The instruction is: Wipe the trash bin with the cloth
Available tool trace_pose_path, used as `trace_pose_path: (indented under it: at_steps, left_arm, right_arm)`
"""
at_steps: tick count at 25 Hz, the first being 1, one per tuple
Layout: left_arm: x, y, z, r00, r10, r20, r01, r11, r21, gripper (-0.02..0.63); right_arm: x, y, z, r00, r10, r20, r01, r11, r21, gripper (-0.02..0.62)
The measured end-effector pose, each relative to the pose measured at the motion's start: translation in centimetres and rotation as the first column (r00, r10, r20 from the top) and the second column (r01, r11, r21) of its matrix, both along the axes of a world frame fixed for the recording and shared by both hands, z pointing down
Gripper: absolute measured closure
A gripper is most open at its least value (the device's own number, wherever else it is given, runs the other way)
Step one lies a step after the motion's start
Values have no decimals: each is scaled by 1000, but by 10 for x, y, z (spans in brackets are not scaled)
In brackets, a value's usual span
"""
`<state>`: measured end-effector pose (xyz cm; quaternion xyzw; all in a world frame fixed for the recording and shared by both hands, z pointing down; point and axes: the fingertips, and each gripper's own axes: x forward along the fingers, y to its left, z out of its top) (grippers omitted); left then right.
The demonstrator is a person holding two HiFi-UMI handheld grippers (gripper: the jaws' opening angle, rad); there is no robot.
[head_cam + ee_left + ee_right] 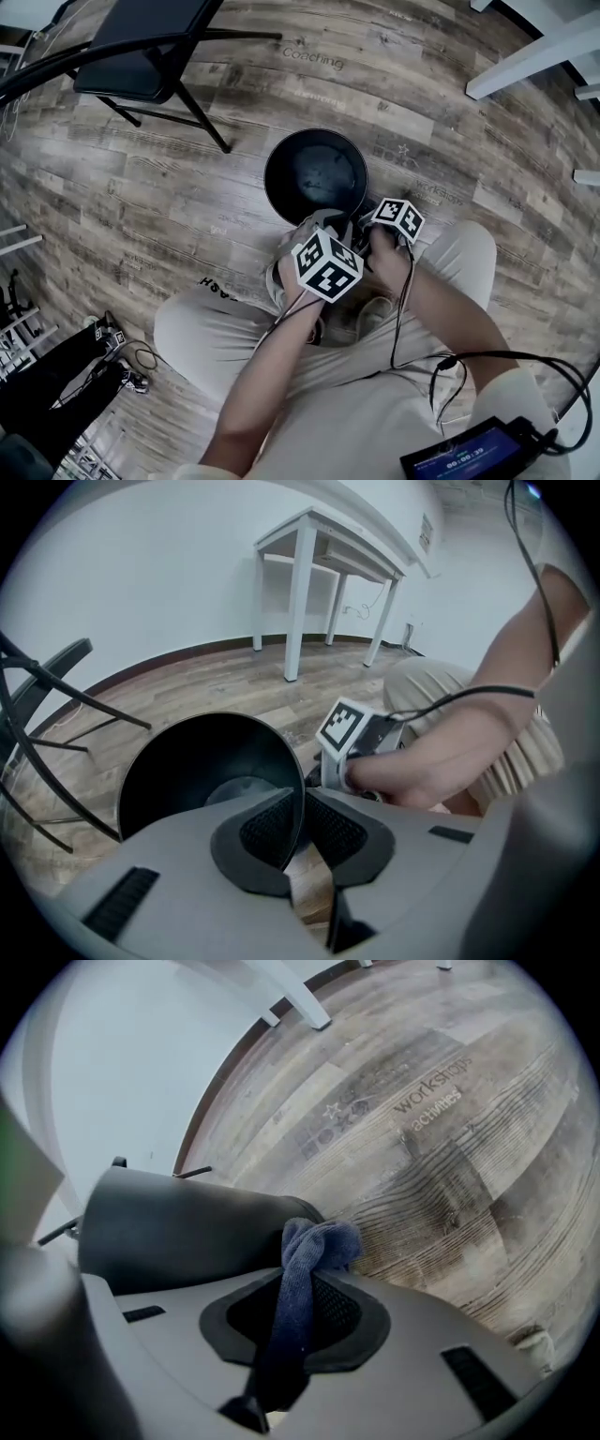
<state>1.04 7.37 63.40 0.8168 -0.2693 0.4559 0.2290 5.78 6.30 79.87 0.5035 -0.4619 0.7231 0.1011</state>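
The grey-brown wood-plank floor (pixel 187 187) carries a round black trash bin (pixel 315 176) near its middle. A black folding chair (pixel 141 56) stands at far left and white table legs (pixel 525 61) at far right.

Smooth dark trash bin (pixel 187 771), napped blue cloth (pixel 314 1251), grainy wood floor (pixel 422 103).

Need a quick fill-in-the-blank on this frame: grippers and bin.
1. The left gripper is shut on the trash bin's ____.
2. The right gripper is shut on a blue ____.
3. The trash bin's colour is ____.
Missing words: rim; cloth; black.
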Motion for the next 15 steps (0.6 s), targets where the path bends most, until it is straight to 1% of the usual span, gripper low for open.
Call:
trace_pose_path:
  at_steps: [4,7,9,11,14,15]
  left_arm:
    - [-4,13,5,995,90,44,-88,995,-41,524]
    - [-10,24,16,983,153,102,-148,988,-55,499]
    - [-13,29,24,971,191,145,-183,981,-62,499]
    - [-16,31,32,958,215,190,-208,976,-55,500]
    - [-21,29,37,947,219,234,-217,976,-33,507]
    - [-21,27,38,945,215,246,-217,976,-22,533]
  right_arm:
    - [2,-5,-60,996,-52,71,45,994,102,526]
    - [1,-2,-100,989,-77,128,55,984,169,526]
    - [0,2,-118,984,-72,163,41,981,188,526]
    - [-2,6,-131,981,-85,176,46,976,214,526]
    - [-8,12,-145,977,-137,163,91,961,261,526]
    - [-11,14,-148,976,-151,159,104,957,271,526]
